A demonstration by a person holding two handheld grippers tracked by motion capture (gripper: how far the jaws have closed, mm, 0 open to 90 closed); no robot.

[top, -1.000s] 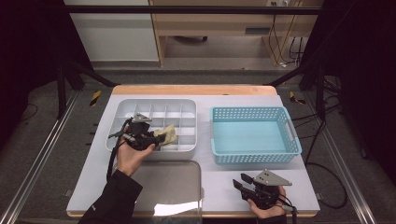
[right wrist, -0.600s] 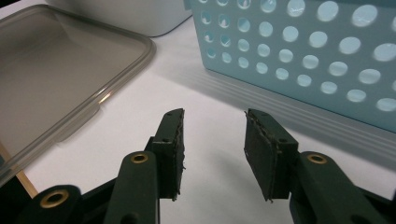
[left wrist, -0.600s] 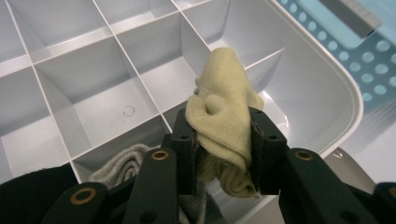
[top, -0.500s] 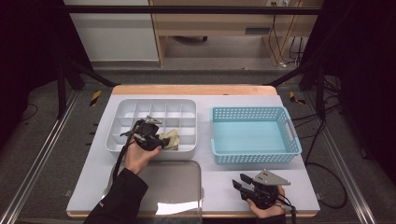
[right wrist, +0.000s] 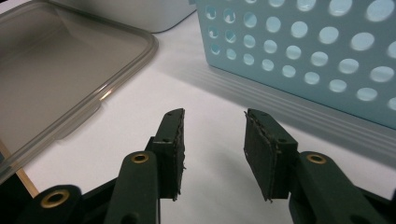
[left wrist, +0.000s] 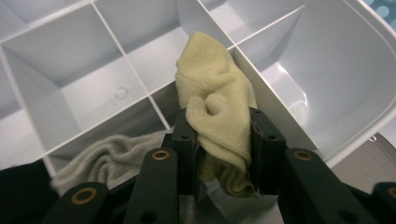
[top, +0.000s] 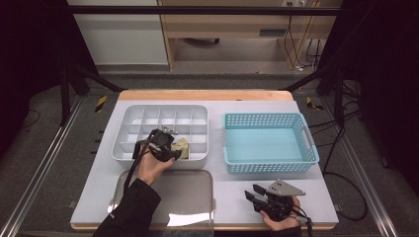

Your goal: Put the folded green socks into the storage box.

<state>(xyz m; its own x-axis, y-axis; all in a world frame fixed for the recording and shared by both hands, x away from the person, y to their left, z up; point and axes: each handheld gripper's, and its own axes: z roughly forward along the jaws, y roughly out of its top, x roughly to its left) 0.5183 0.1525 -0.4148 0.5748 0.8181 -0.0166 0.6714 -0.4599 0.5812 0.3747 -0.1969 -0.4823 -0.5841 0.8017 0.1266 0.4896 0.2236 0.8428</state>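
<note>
Desk (top: 306, 197): white top with a wooden far edge, carrying everything below
Blue basket (top: 269, 167): perforated, on the right half of the desk, just beside the white organizer
White organizer (top: 129, 111): divided tray on the left half of the desk, split into many small compartments
Clear lid (top: 192, 197): lies flat on the desk's near edge, in front of the organizer
Left tool (top: 170, 147): held over the organizer's near row, jaws clamped on the yellow sock
Right tool (right wrist: 212, 154): near the desk's front right corner, in front of the basket, jaws parted with nothing between them
Yellow sock (left wrist: 217, 116): bunched between the left tool's pads, hanging over a divider wall near the organizer's near right corner
Grey sock (left wrist: 109, 156): lies crumpled in the compartment just beside the yellow one, partly hidden under the left tool
</note>
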